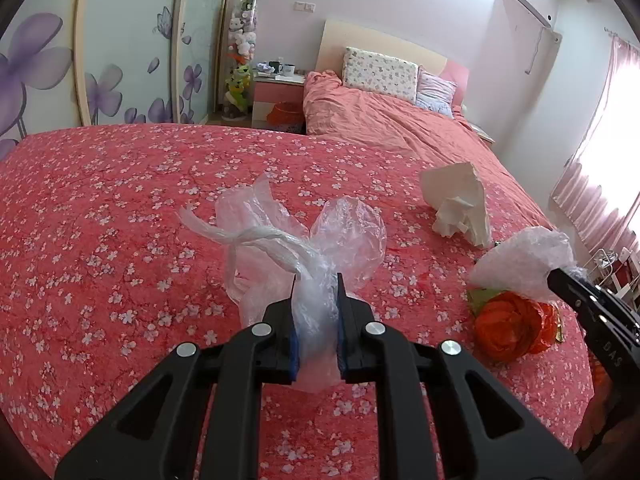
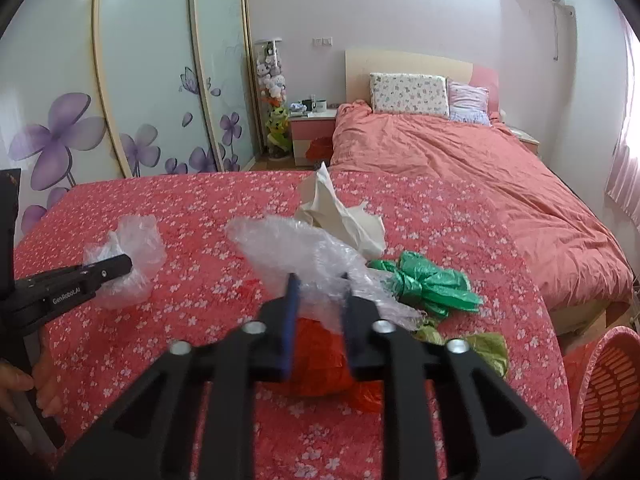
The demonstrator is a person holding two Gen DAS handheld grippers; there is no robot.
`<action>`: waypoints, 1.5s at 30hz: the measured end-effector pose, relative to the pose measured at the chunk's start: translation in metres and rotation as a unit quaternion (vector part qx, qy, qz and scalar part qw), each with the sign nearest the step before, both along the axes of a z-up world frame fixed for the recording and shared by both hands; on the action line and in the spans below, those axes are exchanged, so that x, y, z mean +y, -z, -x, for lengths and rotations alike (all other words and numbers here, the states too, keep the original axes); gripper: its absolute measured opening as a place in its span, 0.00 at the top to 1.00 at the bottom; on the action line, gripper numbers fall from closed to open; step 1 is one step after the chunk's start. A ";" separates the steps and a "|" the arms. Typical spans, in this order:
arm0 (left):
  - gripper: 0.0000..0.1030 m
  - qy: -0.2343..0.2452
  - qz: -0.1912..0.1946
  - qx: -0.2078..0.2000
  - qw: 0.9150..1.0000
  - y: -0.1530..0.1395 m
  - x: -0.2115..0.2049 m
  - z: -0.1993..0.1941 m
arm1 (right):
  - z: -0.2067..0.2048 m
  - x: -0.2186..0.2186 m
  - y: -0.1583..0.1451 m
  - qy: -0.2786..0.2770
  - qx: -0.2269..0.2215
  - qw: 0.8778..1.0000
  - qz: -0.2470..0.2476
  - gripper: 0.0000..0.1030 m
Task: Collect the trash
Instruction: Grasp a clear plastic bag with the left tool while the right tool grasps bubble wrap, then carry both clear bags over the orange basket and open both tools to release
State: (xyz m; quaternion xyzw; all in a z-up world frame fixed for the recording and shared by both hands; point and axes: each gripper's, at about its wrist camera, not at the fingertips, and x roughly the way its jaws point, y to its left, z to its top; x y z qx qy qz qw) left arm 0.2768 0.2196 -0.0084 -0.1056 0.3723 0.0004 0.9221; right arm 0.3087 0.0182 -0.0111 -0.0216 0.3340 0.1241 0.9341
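Showing only rightward: green bag (image 2: 434, 284); orange basket (image 2: 608, 380).

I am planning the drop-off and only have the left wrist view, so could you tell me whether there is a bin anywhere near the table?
Observer: Yes, an orange mesh basket stands just past the table's right edge, low on the floor.
Operator: Thank you. Is any trash hidden from me behind the bubble wrap?
Observer: A crumpled green plastic bag lies on the tablecloth, right of the bubble wrap that the right gripper holds.
Operator: Anything else there?
Observer: A yellow-green wrapper lies nearer, beside the orange bag.
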 end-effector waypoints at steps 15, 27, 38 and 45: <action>0.87 0.031 -0.009 -0.023 0.999 -0.030 -0.036 0.022 | 0.045 -0.038 -0.058 0.029 -0.063 0.997 -0.024 0.91; 0.87 0.090 -0.026 -0.049 0.994 -0.058 -0.102 0.040 | 0.095 -0.107 -0.067 0.088 -0.078 0.992 -0.039 0.91; 0.87 0.162 -0.021 -0.066 0.984 -0.070 -0.177 0.054 | 0.130 -0.179 -0.059 0.149 -0.082 0.984 -0.056 0.91; 0.87 0.212 -0.009 -0.068 0.975 -0.068 -0.227 0.063 | 0.150 -0.220 -0.054 0.189 -0.088 0.977 -0.053 0.91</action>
